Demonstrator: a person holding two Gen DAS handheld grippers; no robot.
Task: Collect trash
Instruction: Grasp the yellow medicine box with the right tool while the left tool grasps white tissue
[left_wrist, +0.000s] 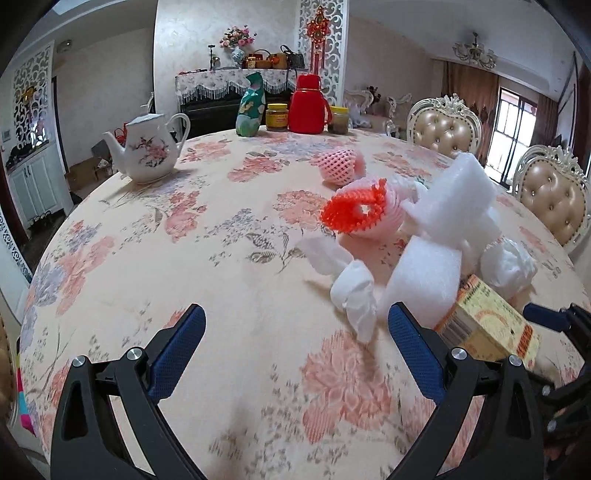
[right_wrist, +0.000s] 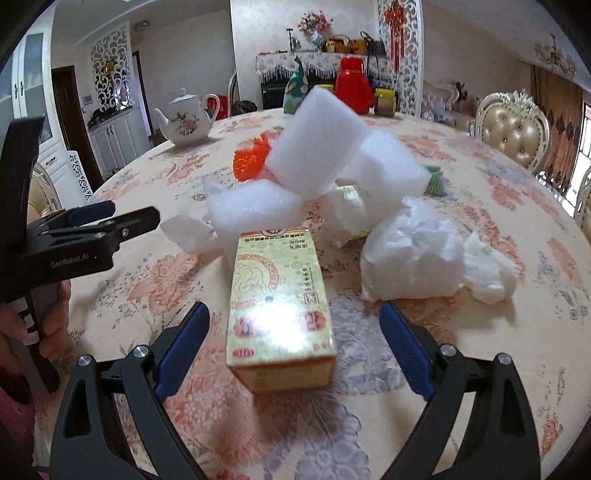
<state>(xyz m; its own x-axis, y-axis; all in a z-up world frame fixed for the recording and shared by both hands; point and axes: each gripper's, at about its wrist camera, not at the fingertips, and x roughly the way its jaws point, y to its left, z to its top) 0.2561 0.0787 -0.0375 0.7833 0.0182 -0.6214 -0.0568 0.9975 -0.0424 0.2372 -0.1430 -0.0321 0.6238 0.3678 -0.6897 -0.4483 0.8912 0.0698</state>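
Ahead, beyond the floral-clothed bench (left_wrist: 155, 258): pale wall, fringed sideboard (left_wrist: 229, 83), white lattice screen (left_wrist: 325, 40). Right: tufted chairs (left_wrist: 443, 125), curtained window (left_wrist: 517, 110), chandelier (left_wrist: 474, 50). Left: white cabinet (left_wrist: 33, 181).

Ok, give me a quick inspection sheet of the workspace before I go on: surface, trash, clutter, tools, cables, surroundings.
Surface: round table under a floral cloth, bare in front of the left tool.
Job's things: yellow carton lying between the right tool's open fingers, untouched; white foam blocks piled behind it; crumpled white plastic bag to its right; orange net sleeve; pink net sleeve; twisted white wrapper.
Clutter: teapot, red thermos, green bottle, two jars at the far edge.
Grippers: left tool open, empty; right tool open, straddling the carton.
Cables: nothing seen.
Surroundings: padded chairs, sideboard with flowers.
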